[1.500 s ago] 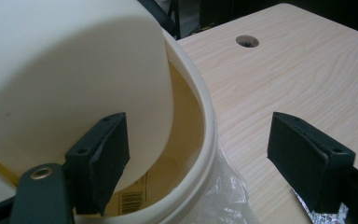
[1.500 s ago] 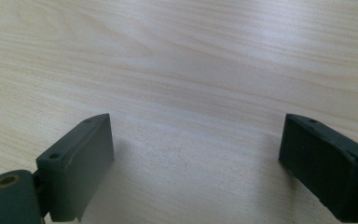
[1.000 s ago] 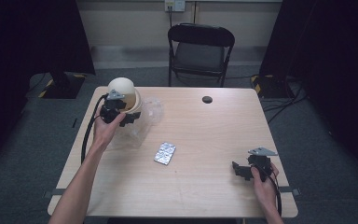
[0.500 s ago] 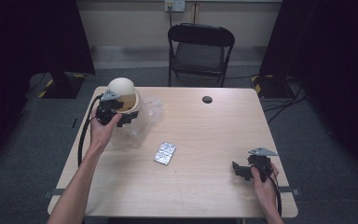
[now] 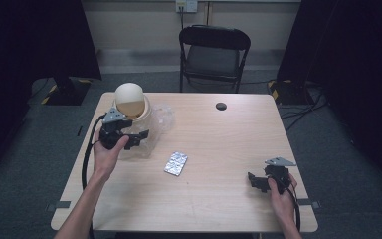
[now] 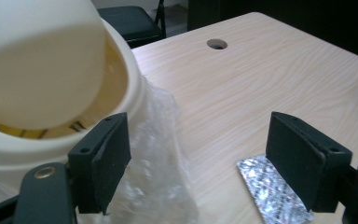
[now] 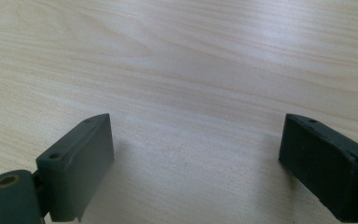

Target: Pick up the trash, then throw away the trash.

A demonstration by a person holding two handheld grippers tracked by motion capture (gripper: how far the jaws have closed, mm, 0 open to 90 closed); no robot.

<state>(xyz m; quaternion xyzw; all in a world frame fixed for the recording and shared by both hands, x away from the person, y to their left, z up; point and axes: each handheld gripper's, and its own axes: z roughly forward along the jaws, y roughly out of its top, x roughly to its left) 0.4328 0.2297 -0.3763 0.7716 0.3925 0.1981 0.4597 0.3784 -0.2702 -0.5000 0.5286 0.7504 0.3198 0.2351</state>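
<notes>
- One wooden table [image 5: 219,199] carries everything in the scene; a small round hole [image 5: 221,106] lies near its far edge, and a black folding chair [image 5: 214,50] stands just beyond that edge.
- Cream dome-lidded container [image 5: 131,99], at the far left corner of the table, with its rounded lid tilted over a wider cream rim; in the left gripper view it shows at upper left [image 6: 42,65].
- Clear crinkled plastic wrap [image 5: 156,122], bunched against the container's base and spreading toward the table's middle; in the left gripper view it lies between the two jaws [image 6: 161,154].
- Left gripper [image 5: 138,139], held above the wrap just in front of the container; its jaws stand apart and press on nothing, with one pad [image 6: 103,158] beside the wrap.
- Right gripper [image 5: 252,180], low over bare wood near the table's right front corner, well apart from the other things; its jaws are spread wide with nothing between them.
- Silver blister pack [image 5: 176,164], lying flat near the table's middle, between the two grippers.
</notes>
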